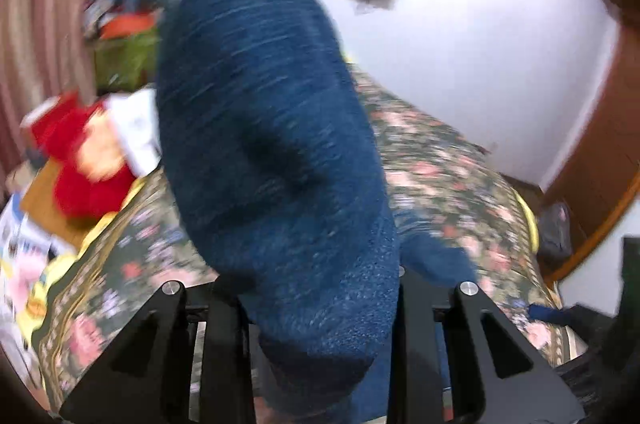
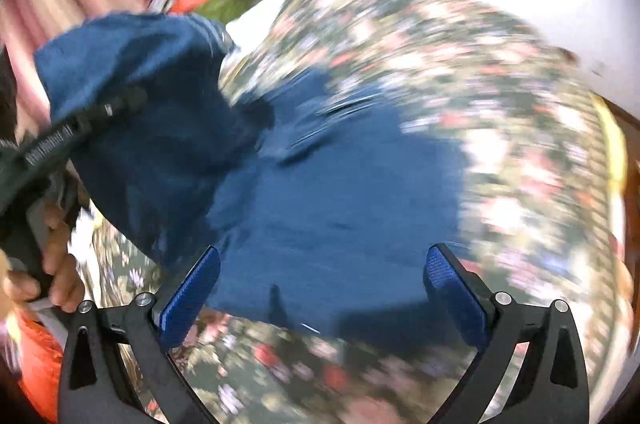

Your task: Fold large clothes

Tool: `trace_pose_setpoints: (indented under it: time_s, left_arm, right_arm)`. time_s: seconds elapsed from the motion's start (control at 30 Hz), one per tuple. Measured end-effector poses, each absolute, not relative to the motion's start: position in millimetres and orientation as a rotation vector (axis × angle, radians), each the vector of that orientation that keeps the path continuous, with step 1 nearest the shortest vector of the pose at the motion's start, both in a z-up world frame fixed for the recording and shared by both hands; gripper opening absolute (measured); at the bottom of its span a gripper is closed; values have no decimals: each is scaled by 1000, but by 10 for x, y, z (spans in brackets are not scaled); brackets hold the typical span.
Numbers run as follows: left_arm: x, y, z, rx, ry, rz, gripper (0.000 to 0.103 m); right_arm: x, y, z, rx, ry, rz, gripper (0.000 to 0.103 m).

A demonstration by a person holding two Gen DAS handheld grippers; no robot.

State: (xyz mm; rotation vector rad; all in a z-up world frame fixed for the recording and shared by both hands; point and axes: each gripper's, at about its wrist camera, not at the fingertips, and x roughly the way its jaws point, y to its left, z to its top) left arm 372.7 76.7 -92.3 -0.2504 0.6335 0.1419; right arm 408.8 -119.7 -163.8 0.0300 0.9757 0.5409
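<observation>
The left claw (image 1: 320,304) pinches a fold of the blue knit garment (image 1: 260,127), which rises upright from it above the floral bedspread (image 1: 440,159). The rest lies spread on the bed, long axis running away from the right claw (image 2: 320,300), whose fingers are spread wide just above it. Blur hides any writing.

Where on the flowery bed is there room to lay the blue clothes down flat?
The floral bedspread is bare on its far side, between the blue garment and the white wall. The near strip below the garment is free too. It is crowded by the curtain, around the red plush toy.
</observation>
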Motion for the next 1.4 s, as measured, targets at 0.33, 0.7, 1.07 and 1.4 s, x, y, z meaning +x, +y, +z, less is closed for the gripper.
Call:
trace_pose_setpoints:
  time_s: [0.33,0.7,1.07,1.4]
  left_arm:
    - [3892,-850,-1651,92,845,-161,28]
    - [3630,-644,-1509,-35,969,-311,67]
    - [3207,195,-1089,-156,894,-156,74]
    - [3325,534,-1723,-163,998,-77,80]
  right_arm:
    - [3665,-2683,-1321,159,893,306,103]
    - [3477,-2815,-1322,134,893,314,103]
    - [3789,-1951,-1199,146,896,496,103]
    - [4205,-1669,-2080,89,1118,425,103]
